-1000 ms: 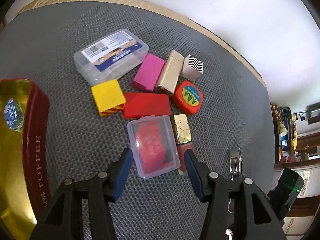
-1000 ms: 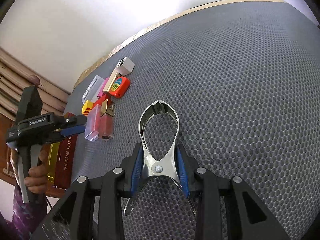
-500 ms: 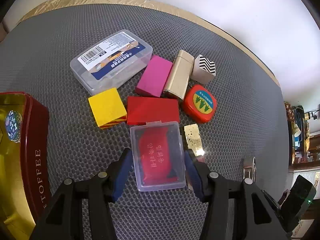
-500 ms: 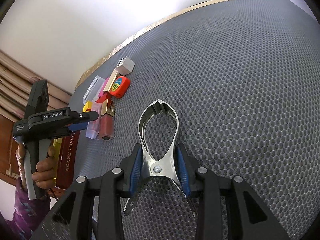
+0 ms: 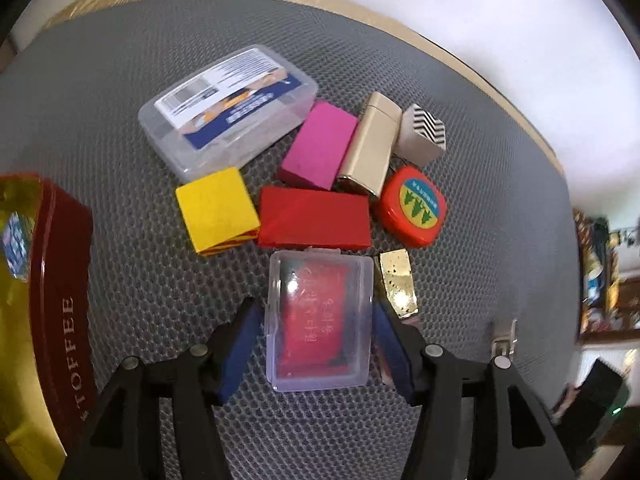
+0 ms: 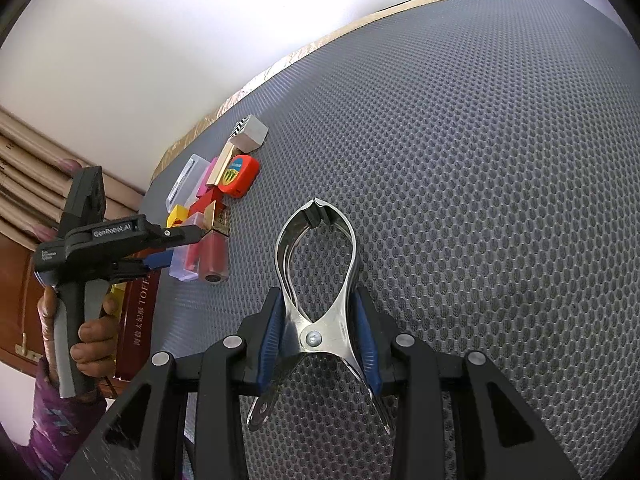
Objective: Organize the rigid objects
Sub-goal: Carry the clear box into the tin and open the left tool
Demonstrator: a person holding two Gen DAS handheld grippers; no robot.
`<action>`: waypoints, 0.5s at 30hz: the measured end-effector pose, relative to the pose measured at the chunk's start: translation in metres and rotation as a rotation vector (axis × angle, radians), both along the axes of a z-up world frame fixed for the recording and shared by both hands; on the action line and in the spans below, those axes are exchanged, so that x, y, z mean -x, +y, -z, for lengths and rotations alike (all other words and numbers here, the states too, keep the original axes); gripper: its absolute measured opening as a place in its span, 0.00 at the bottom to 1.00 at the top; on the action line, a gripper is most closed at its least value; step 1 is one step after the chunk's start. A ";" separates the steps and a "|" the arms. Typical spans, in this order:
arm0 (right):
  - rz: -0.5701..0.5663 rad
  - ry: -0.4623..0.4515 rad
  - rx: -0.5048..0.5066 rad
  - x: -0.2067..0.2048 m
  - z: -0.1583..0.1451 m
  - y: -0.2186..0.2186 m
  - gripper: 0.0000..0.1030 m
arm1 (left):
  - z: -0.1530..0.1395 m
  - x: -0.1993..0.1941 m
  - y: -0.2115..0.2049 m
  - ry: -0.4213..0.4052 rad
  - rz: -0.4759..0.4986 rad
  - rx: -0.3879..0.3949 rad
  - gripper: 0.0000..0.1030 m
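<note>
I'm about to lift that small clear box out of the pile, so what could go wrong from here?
1. The left gripper has just been opening around the small clear box, pads not visibly pressing; closing off-centre could let the smooth plastic slip or twist.
2. The gold-capped tube lies against the box's side by one finger and may get pinched or dragged along.
3. The red block sits right at the box's far edge and could get nudged.

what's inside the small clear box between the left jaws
Inside the small clear box lies a red packet with pale printed characters. Glare and the lid blur the print, and whatever is beneath the packet is hidden.
</note>
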State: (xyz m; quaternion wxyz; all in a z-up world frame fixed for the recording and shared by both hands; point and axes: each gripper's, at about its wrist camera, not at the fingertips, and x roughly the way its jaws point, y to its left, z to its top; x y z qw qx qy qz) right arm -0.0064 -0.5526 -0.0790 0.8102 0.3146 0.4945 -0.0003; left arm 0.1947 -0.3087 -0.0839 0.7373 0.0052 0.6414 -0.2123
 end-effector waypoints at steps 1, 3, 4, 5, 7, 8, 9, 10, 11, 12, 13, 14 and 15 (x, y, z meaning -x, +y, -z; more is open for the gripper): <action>0.000 -0.001 -0.001 0.000 0.000 -0.001 0.32 | -0.001 0.003 -0.003 -0.024 0.012 -0.015 0.51; 0.000 -0.001 -0.003 0.000 0.000 -0.002 0.32 | -0.004 0.009 -0.006 -0.069 0.028 -0.031 0.51; -0.001 -0.001 -0.003 0.000 0.000 -0.003 0.32 | -0.005 0.012 -0.006 -0.071 0.033 -0.029 0.51; -0.001 -0.001 -0.002 0.000 0.000 -0.003 0.32 | -0.007 0.014 -0.005 -0.062 0.033 -0.018 0.51; 0.001 -0.001 -0.001 0.000 0.000 -0.003 0.32 | -0.012 0.022 0.000 -0.055 0.006 0.031 0.51; 0.001 -0.001 0.000 0.000 0.000 -0.002 0.32 | -0.019 0.027 0.005 -0.065 -0.006 0.045 0.51; 0.001 -0.002 0.000 0.000 0.000 -0.003 0.32 | -0.024 0.031 0.009 -0.072 -0.014 0.054 0.51; 0.002 -0.002 0.001 0.000 0.000 -0.002 0.32 | -0.031 0.037 0.016 -0.075 -0.026 0.074 0.51; 0.002 -0.002 0.002 0.000 0.000 -0.002 0.32 | -0.038 0.043 0.024 -0.075 -0.035 0.099 0.51; 0.000 -0.002 0.005 0.000 0.000 -0.002 0.32 | -0.046 0.049 0.031 -0.078 -0.039 0.122 0.51; -0.001 -0.004 0.006 0.000 0.001 -0.002 0.32 | -0.057 0.054 0.038 -0.090 -0.046 0.134 0.51; 0.002 -0.004 0.007 0.001 0.001 0.000 0.32 | -0.064 0.055 0.048 -0.104 -0.054 0.141 0.51; 0.004 -0.005 0.007 0.001 0.001 0.000 0.32 | -0.076 0.062 0.061 -0.120 -0.063 0.156 0.51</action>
